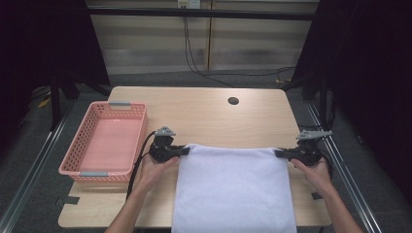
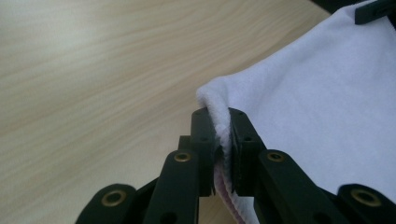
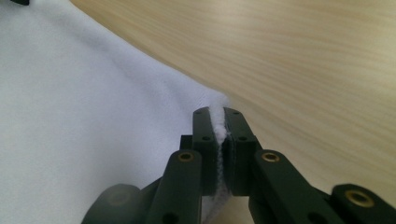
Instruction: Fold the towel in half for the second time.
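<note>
On the near half of the surface [image 1: 209, 111] lies my white towel [image 1: 233, 189], spread flat, with its near edge hanging over the surface's front edge; I take this towel as my landmark. At the towel's far left corner sits my left tool [image 1: 183, 151], jaws pointing inward along the far hem; in the left gripper view the left tool [image 2: 219, 140] is clenched on that corner, the white towel [image 2: 327, 116] bunched into a soft fold that rises between the two black jaws and shows a pinkish edge lower down. At the towel's far right corner sits my right tool [image 1: 279, 153], mirrored toward the left one; in the right gripper view the right tool [image 3: 220, 140] is pinched tight on a thin ridge of the white towel [image 3: 84, 130], the cloth standing upright in the narrow slit between the jaws. Between the two corners the far hem runs straight and taut; behind the hem the pale wood lies bare, with a dark round hole [image 1: 233, 101] well beyond the towel. Left of the towel, apart from it, stands a pink basket [image 1: 85, 160] with perforated walls and grey handles; my left hand [image 1: 155, 170] rests between the basket and the towel; my right hand [image 1: 313, 174] rests just beside the towel's right edge.
</note>
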A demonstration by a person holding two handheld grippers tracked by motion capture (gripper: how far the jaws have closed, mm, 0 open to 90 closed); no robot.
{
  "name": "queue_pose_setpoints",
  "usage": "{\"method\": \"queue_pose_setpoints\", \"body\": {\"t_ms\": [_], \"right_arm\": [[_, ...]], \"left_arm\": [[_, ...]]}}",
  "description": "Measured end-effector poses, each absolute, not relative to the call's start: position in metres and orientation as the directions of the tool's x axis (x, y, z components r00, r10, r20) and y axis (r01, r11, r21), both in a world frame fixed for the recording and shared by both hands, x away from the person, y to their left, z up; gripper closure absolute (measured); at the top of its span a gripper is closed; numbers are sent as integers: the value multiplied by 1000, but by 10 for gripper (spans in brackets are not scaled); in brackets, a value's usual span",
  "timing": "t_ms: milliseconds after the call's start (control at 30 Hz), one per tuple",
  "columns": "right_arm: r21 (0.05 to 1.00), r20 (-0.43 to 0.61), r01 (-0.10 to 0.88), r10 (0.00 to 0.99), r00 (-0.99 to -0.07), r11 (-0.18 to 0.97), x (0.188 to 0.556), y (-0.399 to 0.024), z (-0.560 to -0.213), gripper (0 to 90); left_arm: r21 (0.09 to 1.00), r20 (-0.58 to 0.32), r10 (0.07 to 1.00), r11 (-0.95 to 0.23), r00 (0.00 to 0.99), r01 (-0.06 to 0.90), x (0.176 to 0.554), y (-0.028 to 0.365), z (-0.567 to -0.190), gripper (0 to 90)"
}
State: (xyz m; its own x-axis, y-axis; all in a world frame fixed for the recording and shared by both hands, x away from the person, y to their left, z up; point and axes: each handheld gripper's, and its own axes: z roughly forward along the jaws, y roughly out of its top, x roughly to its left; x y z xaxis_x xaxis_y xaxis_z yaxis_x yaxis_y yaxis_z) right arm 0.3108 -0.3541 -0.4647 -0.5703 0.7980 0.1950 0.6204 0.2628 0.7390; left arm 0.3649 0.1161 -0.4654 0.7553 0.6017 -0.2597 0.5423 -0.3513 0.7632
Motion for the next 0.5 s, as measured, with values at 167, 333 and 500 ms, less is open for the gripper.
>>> {"method": "queue_pose_setpoints", "body": {"t_ms": [167, 333, 500], "right_arm": [[768, 198, 595, 796, -572, 237, 315, -362, -450, 854], [791, 194, 572, 798, -571, 217, 326, -362, -435, 852], [817, 193, 543, 794, -577, 196, 339, -363, -423, 853]], "left_arm": [[783, -225, 598, -359, 769, 508, 370, 112, -448, 825], [804, -213, 593, -345, 777, 484, 379, 116, -432, 825], [820, -198, 609, -326, 768, 470, 393, 118, -419, 828]]}}
